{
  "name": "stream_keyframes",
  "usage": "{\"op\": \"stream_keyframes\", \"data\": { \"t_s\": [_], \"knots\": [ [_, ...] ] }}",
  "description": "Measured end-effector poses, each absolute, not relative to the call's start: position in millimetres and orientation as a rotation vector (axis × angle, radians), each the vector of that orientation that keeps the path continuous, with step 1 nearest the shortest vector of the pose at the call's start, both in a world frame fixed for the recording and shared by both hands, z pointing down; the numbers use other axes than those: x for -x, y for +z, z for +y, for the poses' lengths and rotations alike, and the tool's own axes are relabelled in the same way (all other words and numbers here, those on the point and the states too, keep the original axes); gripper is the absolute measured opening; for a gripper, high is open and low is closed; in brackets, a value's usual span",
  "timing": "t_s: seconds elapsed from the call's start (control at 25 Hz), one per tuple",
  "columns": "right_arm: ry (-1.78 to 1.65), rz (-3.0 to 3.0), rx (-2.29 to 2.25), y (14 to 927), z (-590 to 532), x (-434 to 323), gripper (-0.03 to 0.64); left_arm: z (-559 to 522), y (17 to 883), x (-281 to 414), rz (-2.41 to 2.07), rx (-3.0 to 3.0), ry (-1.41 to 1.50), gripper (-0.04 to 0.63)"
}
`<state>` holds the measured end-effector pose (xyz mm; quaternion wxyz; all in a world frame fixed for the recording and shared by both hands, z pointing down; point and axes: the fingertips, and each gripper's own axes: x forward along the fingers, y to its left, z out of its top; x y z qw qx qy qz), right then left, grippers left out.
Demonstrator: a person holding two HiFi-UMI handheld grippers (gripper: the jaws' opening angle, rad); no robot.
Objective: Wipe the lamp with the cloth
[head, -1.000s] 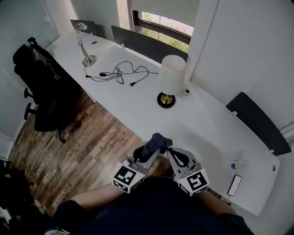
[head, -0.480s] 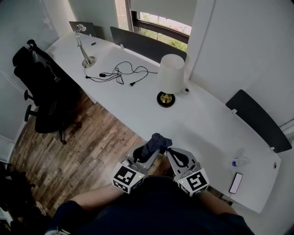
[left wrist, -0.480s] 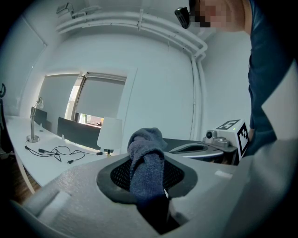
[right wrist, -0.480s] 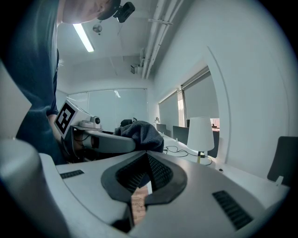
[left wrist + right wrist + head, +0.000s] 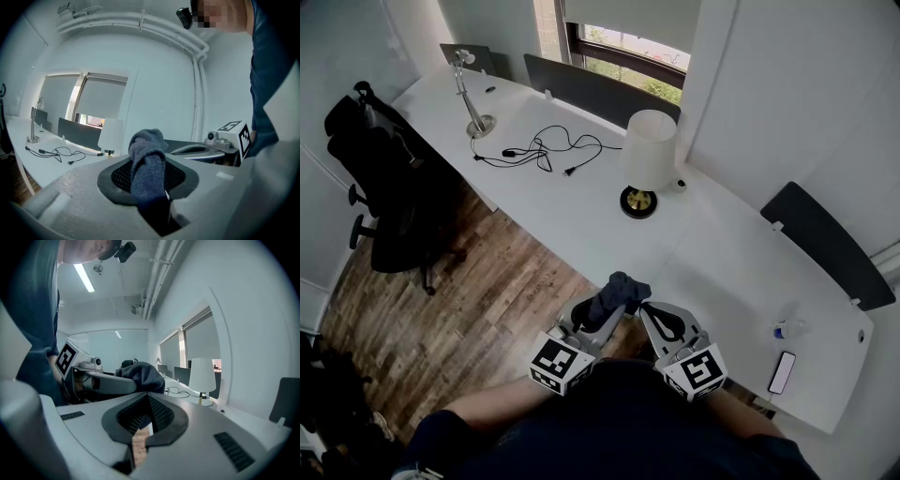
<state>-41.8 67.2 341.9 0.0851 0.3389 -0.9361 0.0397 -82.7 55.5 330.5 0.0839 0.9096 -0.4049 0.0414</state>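
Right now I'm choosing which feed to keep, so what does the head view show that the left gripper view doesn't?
Only the head view: the dark smartphone at the white desk's right end. Only the left gripper view: the white ceiling pipes and the small black head-mounted camera. Both: the white-shaded table lamp, the tangled black cable, and the dark grey cloth clamped in the left gripper.

Soft daylight from the window point(image 5: 628, 52) at twelve o'clock keeps the white desk point(image 5: 581, 216) bright, with faint shadows. Both gripper views bulge fisheye-fashion and have black corners. In the right gripper view a ceiling tube light point(image 5: 85, 277) glares at eleven o'clock. In the left gripper view the cloth point(image 5: 147, 164) is sharp.
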Motion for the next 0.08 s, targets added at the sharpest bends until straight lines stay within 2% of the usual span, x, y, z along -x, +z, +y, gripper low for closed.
{"op": "stream_keyframes", "data": {
  "t_s": [0.08],
  "knots": [
    [0.116,-2.790,-1.014,341.8,66.4,41.1,0.009,55.0,329.9,82.3,-1.209,-2.716,0.121,0.118]
  ]
}}
